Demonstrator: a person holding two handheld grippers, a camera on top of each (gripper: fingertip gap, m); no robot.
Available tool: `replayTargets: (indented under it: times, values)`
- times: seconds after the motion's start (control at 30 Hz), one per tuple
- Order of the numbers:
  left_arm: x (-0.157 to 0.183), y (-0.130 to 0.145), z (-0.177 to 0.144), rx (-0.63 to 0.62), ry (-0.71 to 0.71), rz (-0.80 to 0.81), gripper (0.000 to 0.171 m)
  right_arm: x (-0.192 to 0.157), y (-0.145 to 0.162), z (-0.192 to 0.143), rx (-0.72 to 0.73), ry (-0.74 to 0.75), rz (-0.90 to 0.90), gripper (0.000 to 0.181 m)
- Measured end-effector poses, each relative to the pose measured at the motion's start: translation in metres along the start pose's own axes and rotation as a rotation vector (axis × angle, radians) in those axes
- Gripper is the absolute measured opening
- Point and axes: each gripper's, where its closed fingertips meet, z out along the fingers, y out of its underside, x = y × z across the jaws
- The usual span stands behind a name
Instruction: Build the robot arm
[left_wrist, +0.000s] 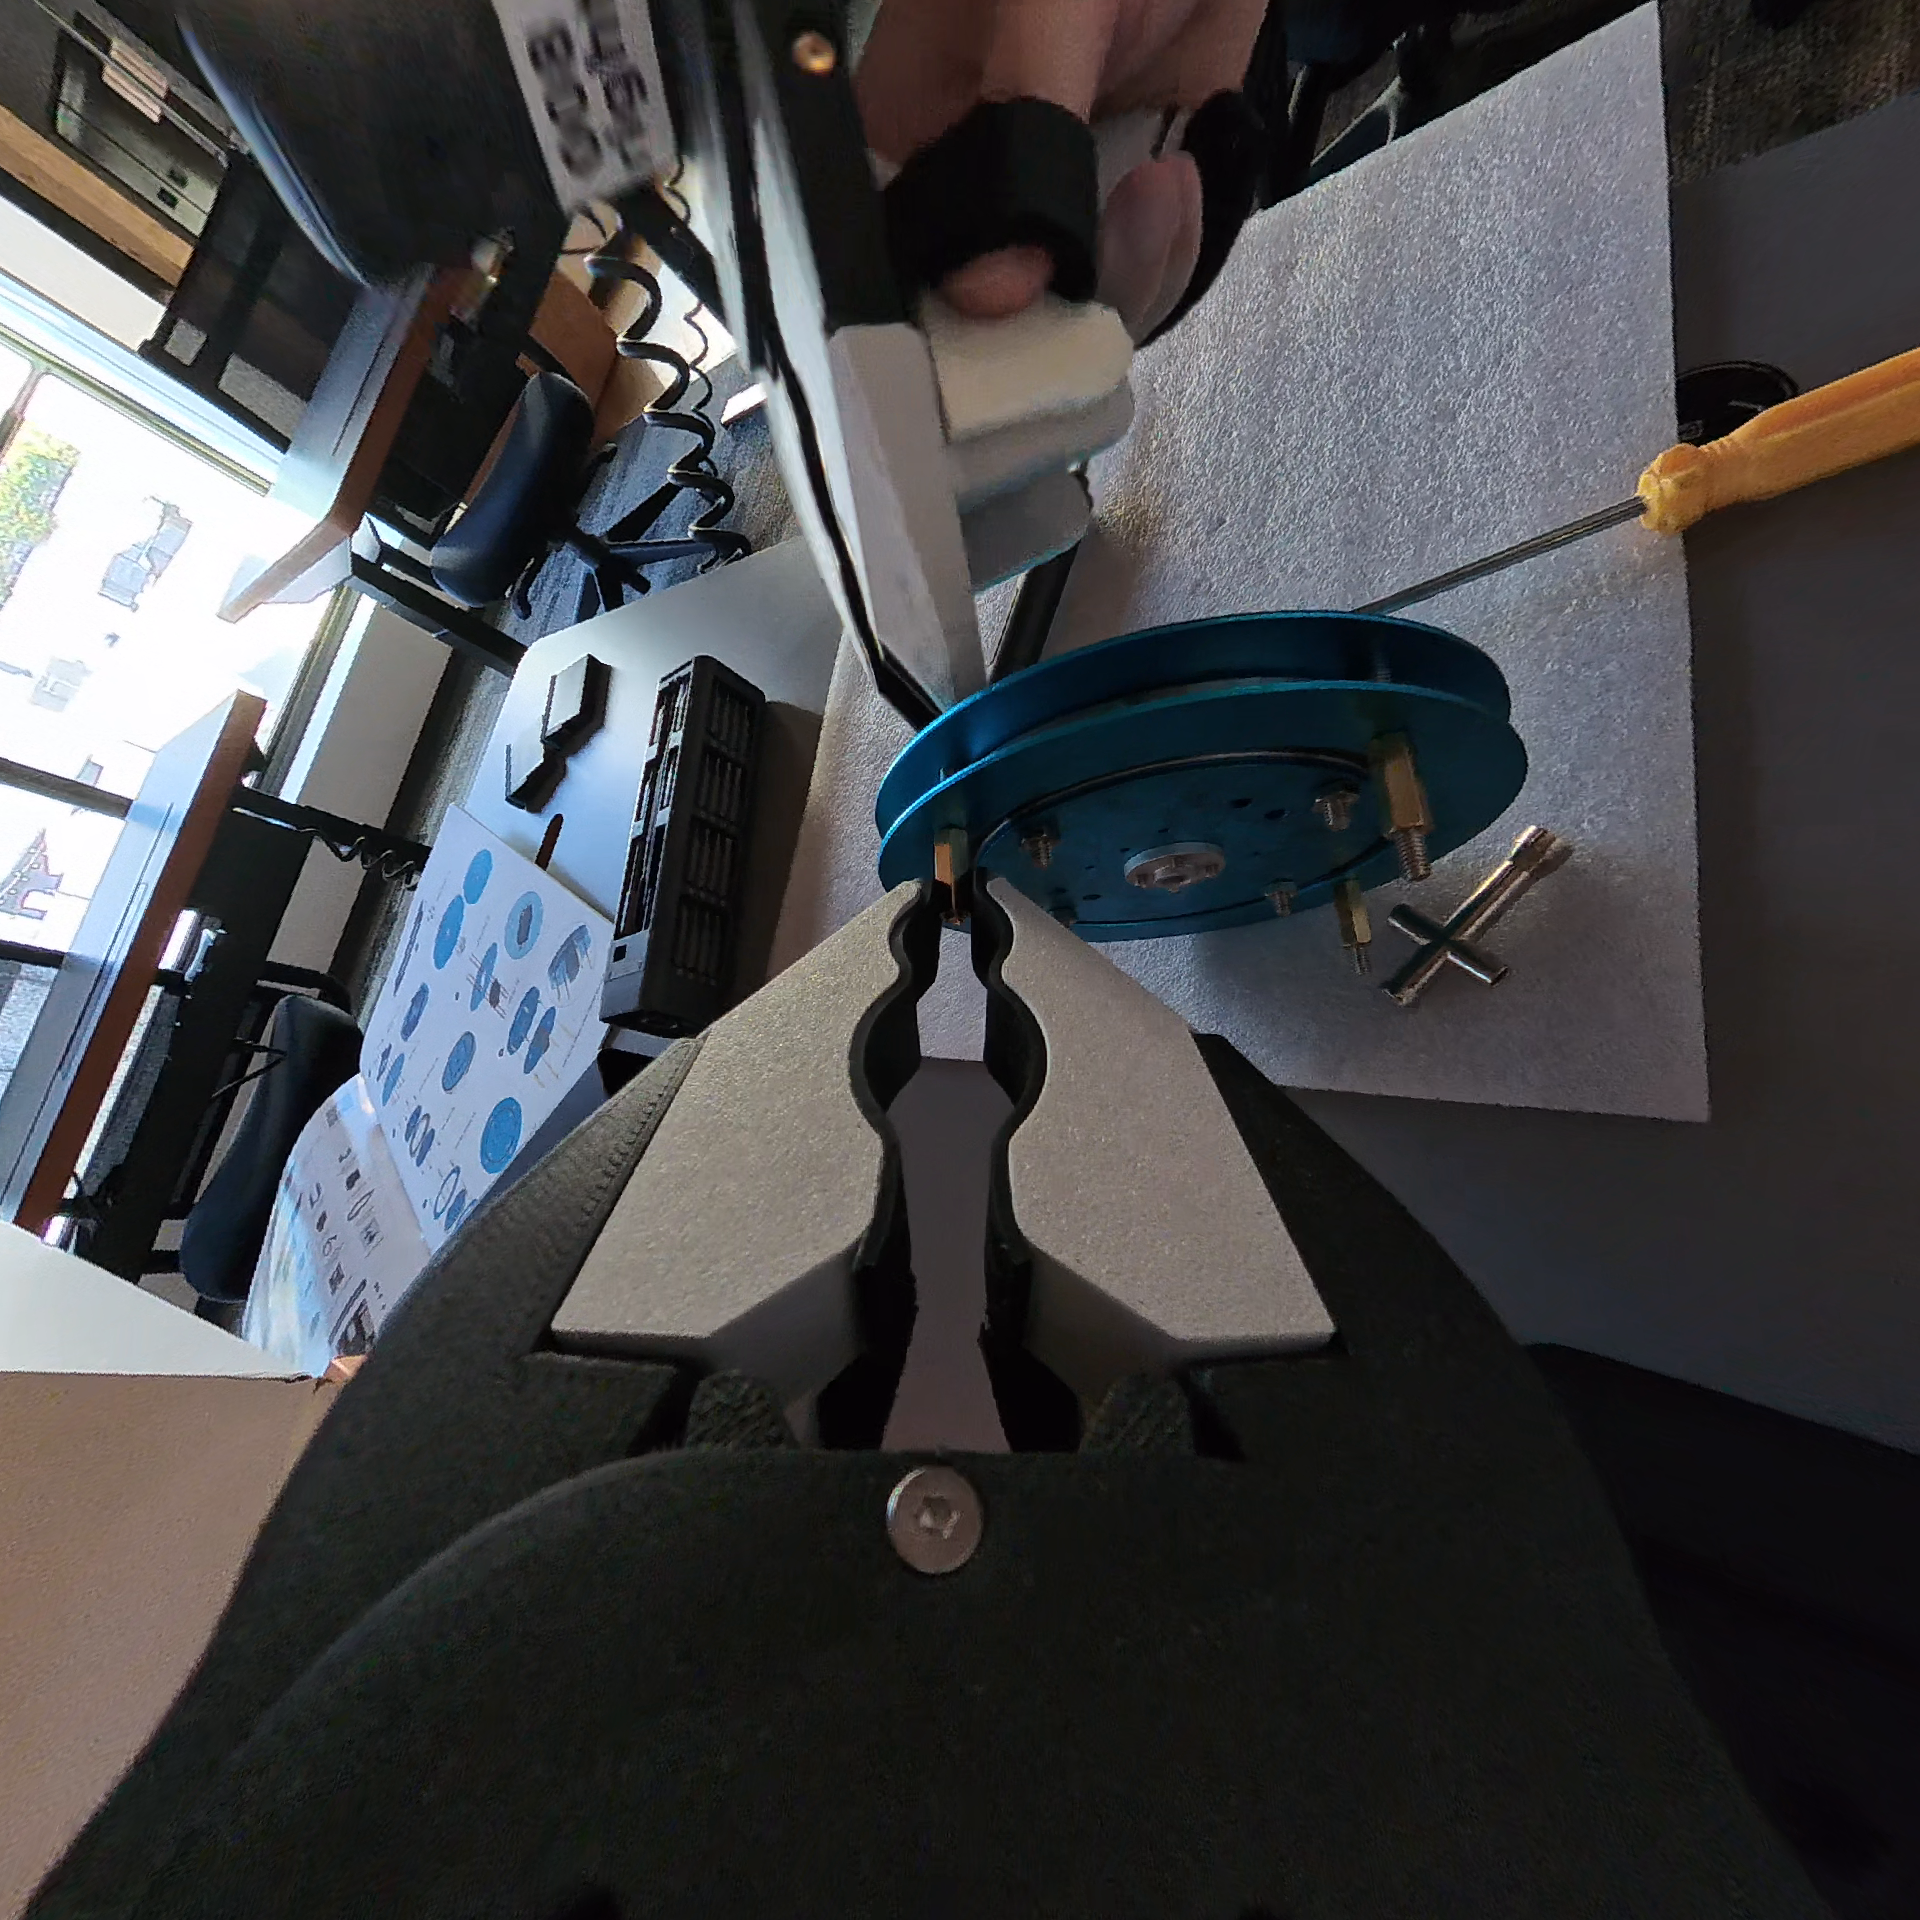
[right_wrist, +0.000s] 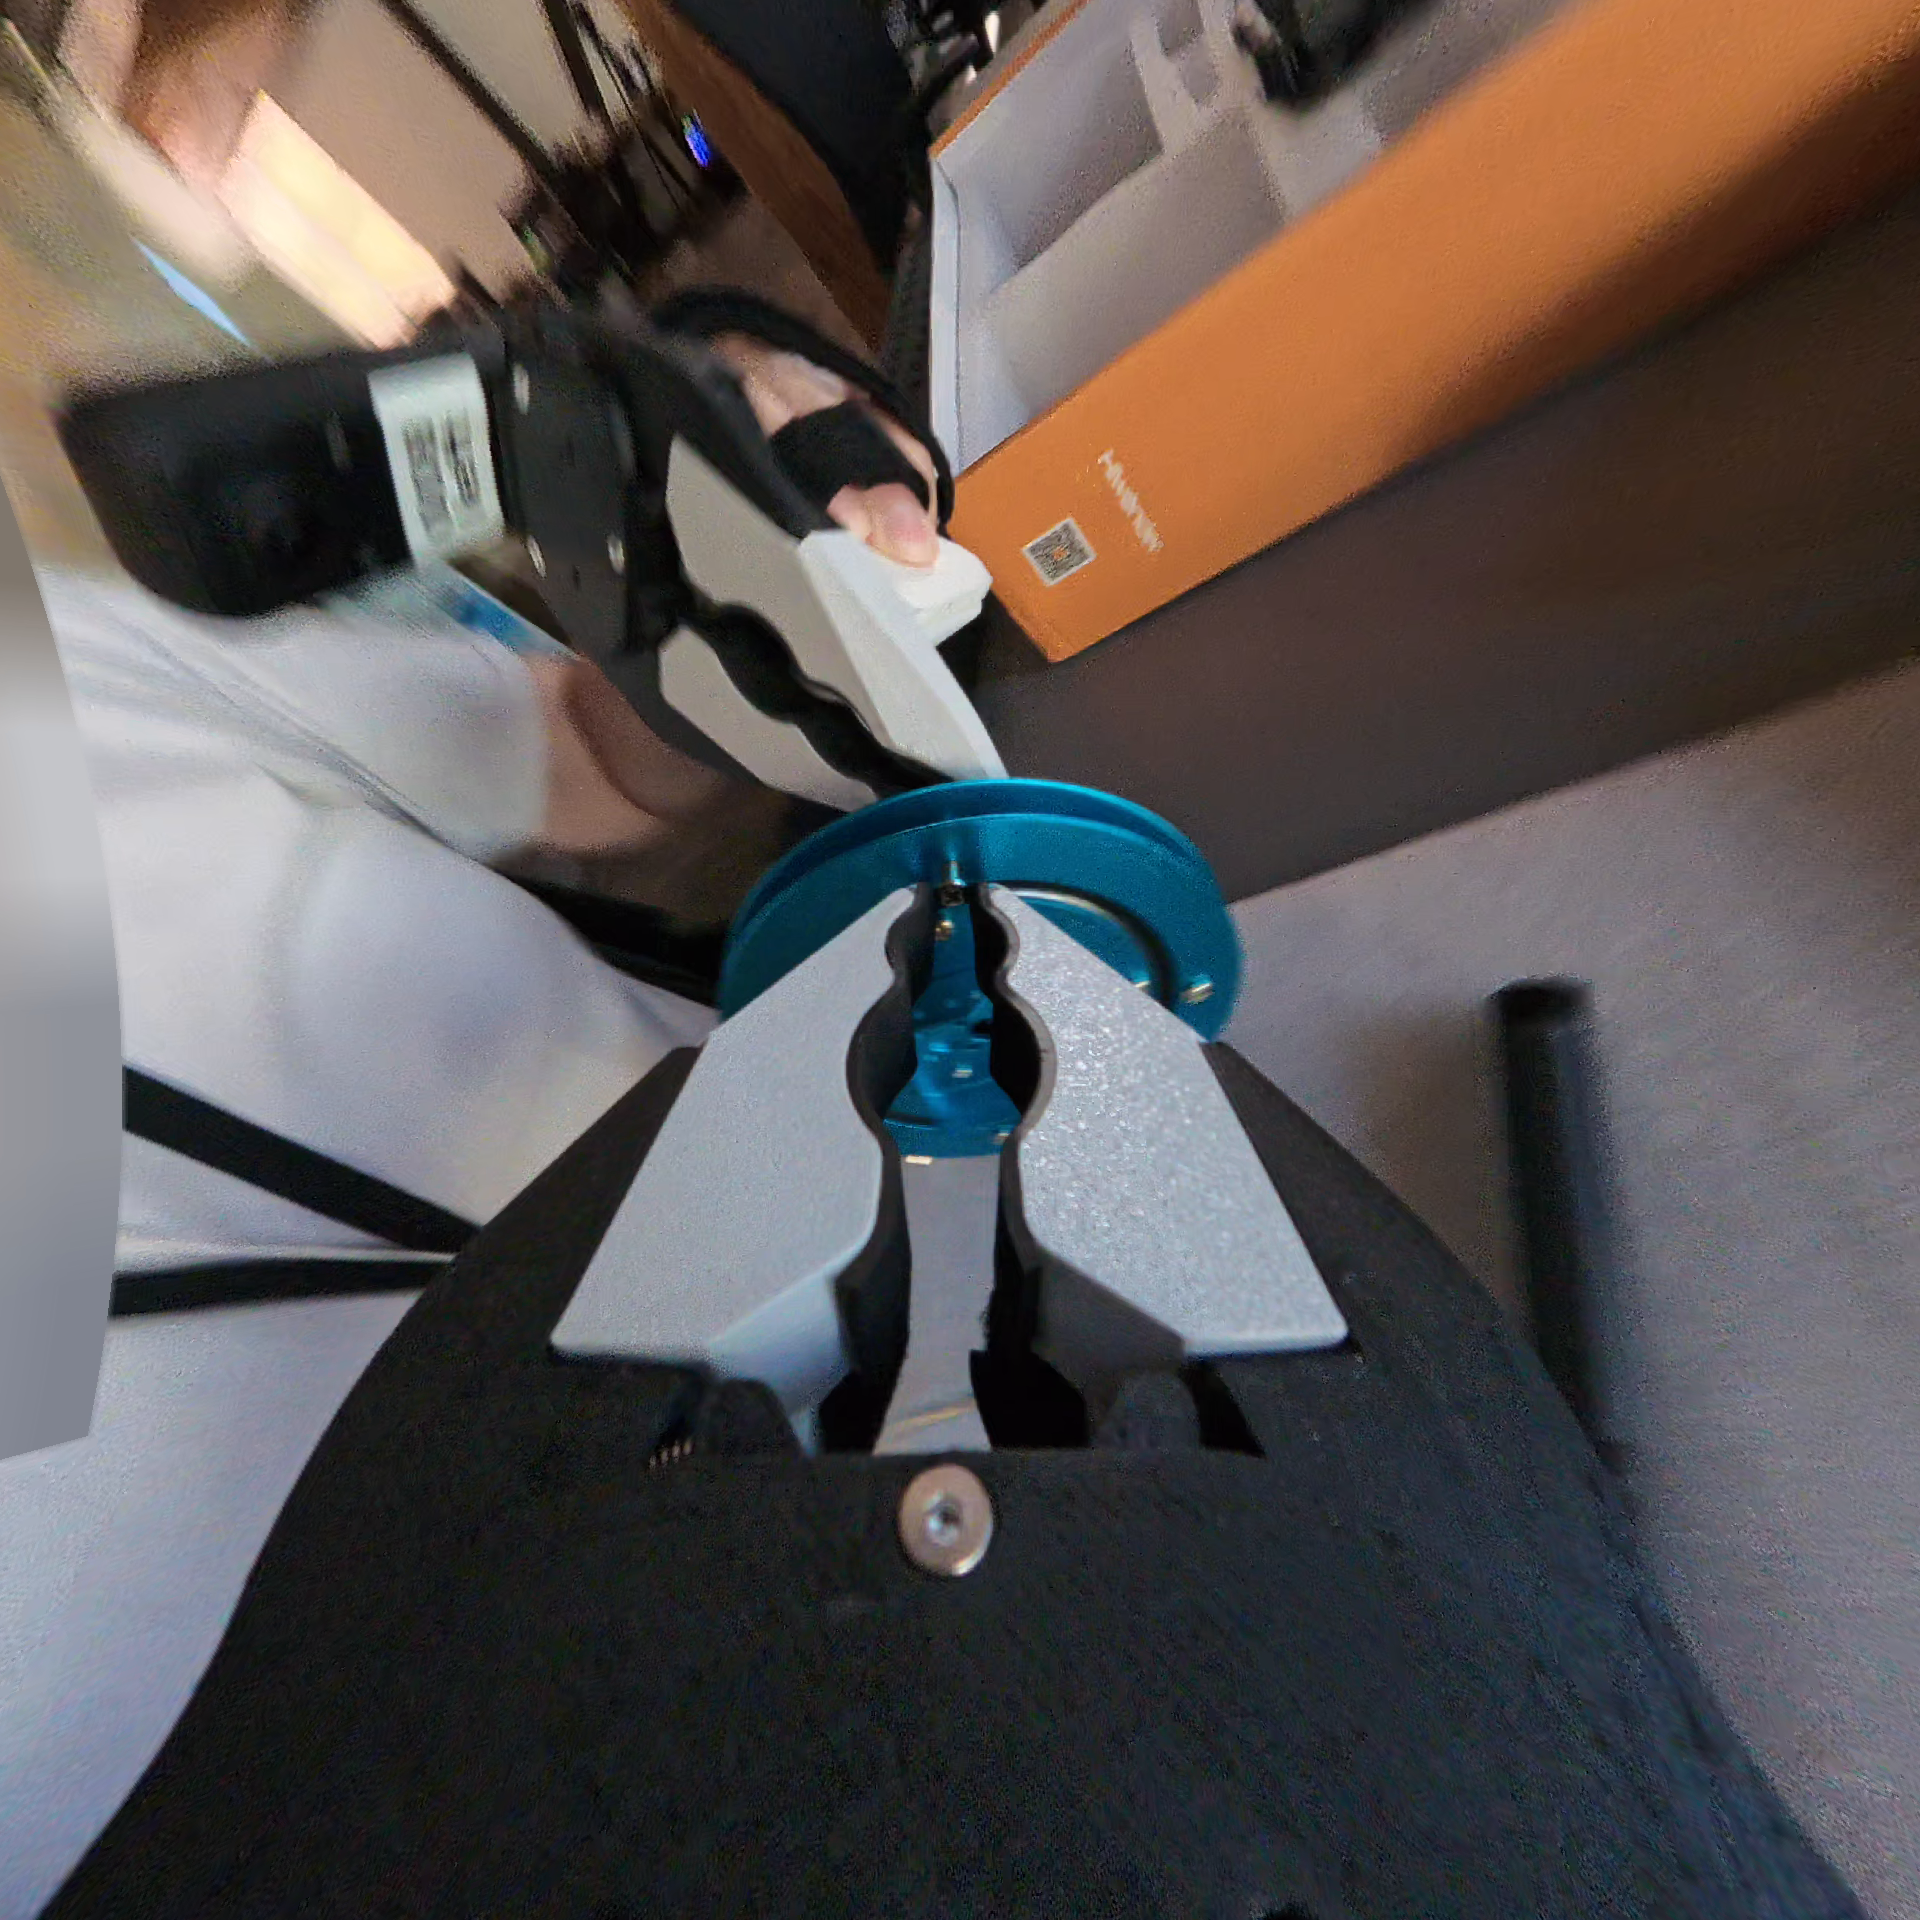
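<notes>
Over a white foam mat, left gripper nearly closed, pinching a brass standoff on the blue wheel, right gripper nearly closed on the wheel's opposite rim, yellow screwdriver lying nearby.

wheel on mat, screwdriver behind
</notes>
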Motion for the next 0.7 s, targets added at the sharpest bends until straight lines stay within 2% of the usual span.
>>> replayTargets:
  times: [0.07,0.1,0.13,0.2,0.4,0.53,0.6,0.7]
  values:
    - [0.0014,-0.0016,-0.0004,0.011,0.008,-0.009,0.004,0.0024,-0.0014,-0.0033,-0.004,0.149,-0.385,0.019]
    - [0.0018,-0.0021,-0.0005,0.014,0.011,-0.014,0.004,0.0018,-0.0034,-0.0056,0.011,0.220,-0.557,0.018]
    - [0.0019,-0.0020,-0.0007,0.014,0.012,-0.016,0.004,0.0033,-0.0043,-0.0074,0.005,0.293,-0.694,0.015]
    - [0.0018,-0.0015,-0.0008,0.013,0.012,-0.017,0.004,0.0017,-0.0027,-0.0057,-0.036,0.359,-0.823,0.008]
    - [0.0013,-0.0002,-0.0009,0.012,0.012,-0.025,0.004,0.0034,-0.0028,-0.0033,-0.064,0.425,-0.924,0.003]
    - [0.0016,-0.0007,-0.0010,0.012,0.013,-0.023,0.004,0.0043,-0.0044,-0.0043,-0.055,0.432,-0.917,0.008]
    - [0.0013,-0.0001,-0.0009,0.009,0.011,-0.022,0.004,0.0034,-0.0024,-0.0026,-0.069,0.426,-0.923,0.001]
    - [0.0011,0.0005,-0.0013,0.006,0.010,-0.018,0.004,0.0045,-0.0020,-0.0017,-0.072,0.422,-0.874,0.000]
